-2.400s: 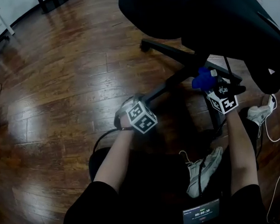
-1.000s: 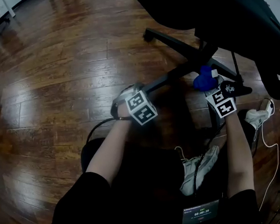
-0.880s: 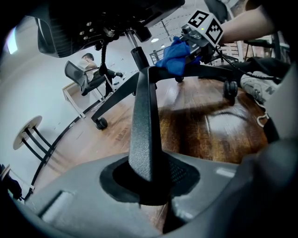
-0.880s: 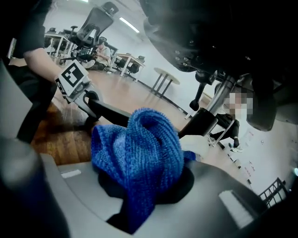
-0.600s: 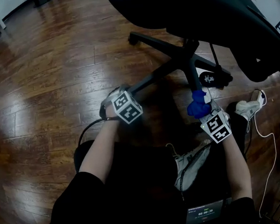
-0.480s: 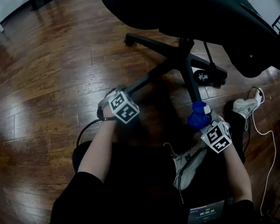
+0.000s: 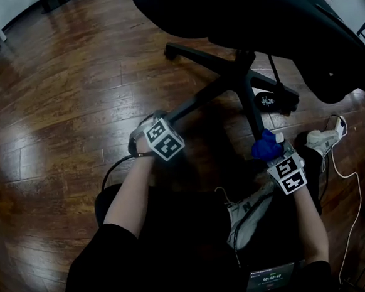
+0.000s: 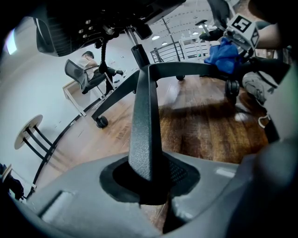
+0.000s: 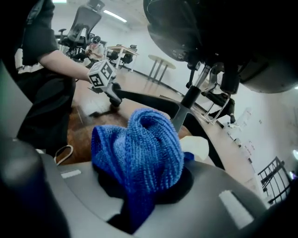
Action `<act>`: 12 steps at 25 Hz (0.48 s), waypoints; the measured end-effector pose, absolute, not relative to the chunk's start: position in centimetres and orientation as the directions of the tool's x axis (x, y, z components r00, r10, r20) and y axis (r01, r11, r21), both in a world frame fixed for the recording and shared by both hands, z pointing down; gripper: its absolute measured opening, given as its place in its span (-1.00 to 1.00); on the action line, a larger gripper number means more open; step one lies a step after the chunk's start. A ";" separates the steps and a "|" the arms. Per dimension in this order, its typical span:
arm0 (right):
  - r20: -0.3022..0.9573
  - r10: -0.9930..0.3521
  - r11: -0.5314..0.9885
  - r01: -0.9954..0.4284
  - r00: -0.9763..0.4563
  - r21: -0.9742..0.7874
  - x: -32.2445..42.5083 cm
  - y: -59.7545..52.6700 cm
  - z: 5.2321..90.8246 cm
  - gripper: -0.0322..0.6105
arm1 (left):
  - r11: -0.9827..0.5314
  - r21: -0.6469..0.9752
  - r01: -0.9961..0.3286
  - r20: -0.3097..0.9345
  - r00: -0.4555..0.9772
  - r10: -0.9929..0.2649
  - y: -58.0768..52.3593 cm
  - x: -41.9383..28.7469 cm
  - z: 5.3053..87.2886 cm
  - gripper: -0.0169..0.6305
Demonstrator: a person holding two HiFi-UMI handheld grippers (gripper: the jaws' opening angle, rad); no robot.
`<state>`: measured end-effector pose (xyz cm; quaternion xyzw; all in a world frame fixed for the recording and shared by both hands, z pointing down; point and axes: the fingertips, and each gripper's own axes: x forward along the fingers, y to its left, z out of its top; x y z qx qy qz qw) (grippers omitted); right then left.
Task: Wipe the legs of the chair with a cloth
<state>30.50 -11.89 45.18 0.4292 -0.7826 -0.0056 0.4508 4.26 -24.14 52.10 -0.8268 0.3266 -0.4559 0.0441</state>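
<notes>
The right gripper (image 9: 139,186) is clamped on the bunched blue cloth (image 7: 265,146). The cloth sits against the outer end of the near leg (image 7: 250,108) of the chair, just ahead of the person's right hand. That leg runs straight away from the gripper to the hub (image 7: 240,68) under the seat (image 7: 253,10). A wipe, I'd judge, would follow that line between outer end and hub.

The left gripper (image 8: 148,180) is closed on the next leg (image 8: 145,107) to the left, toward its outer end, and looks to be steadying the base. It is the farther hand from the cloth.

Between the two legs the floor (image 7: 73,119) lies bare, a wedge narrowing toward the hub. Right of the near leg it's tighter, with another leg and its caster (image 7: 273,100), a white shoe (image 7: 323,140) and a white cable (image 7: 348,183). The person's own shoe (image 7: 250,209) lies just behind the gripper. The seat overhangs the hub, so headroom looks short at that end.
</notes>
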 end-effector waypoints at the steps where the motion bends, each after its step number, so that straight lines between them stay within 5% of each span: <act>1: 0.682 -0.694 0.624 -0.666 -0.232 0.409 29.9 -13.2 44.9 -0.66 | -0.783 -0.371 -0.499 0.725 0.371 -0.580 -24.2 4.3 52.1 -0.60; 12: 0.564 -0.787 0.536 -0.731 -0.251 0.422 25.4 -27.9 40.7 -0.66 | -0.791 -0.375 -0.483 0.709 0.400 -0.581 -24.1 4.6 52.0 -0.61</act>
